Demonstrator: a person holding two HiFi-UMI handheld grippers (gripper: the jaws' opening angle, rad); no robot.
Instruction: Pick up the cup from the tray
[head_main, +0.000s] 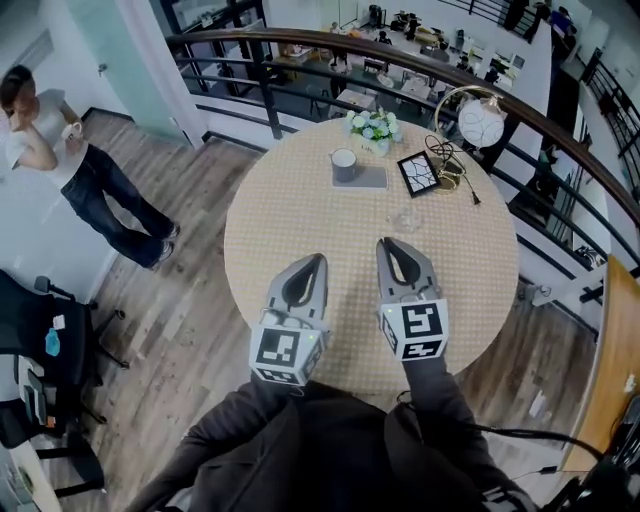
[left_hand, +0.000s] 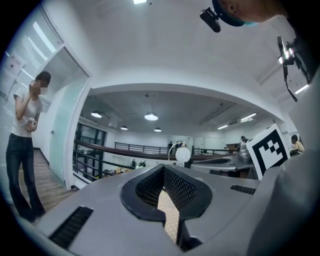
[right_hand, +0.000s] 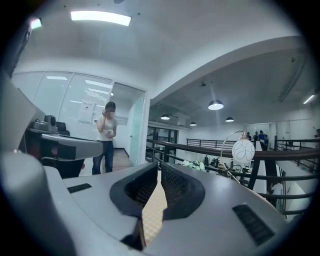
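Step judged as reach, no grasp yet. Cup (head_main: 343, 163) upright on grey tray (head_main: 372, 179), toward 12 o'clock on round table (head_main: 280, 220), well apart from both tools. Left gripper (head_main: 317, 261) over near half of table, at 9 o'clock of its partner: closed to nothing, empty. Right gripper (head_main: 389, 243): likewise pinched together, nothing between. Both aimed at 12 o'clock, roughly level. Next move, as judged: spread one pair of jaws wide, carry forward toward 12 o'clock, straddle cup wall, close, lift clear of tray. Long axis of cup vertical, mouth up; placed at 9 o'clock end of tray. Handle direction too small to tell. Flowers (head_main: 374, 126) near, at 1 o'clock of cup; worth avoiding on approach
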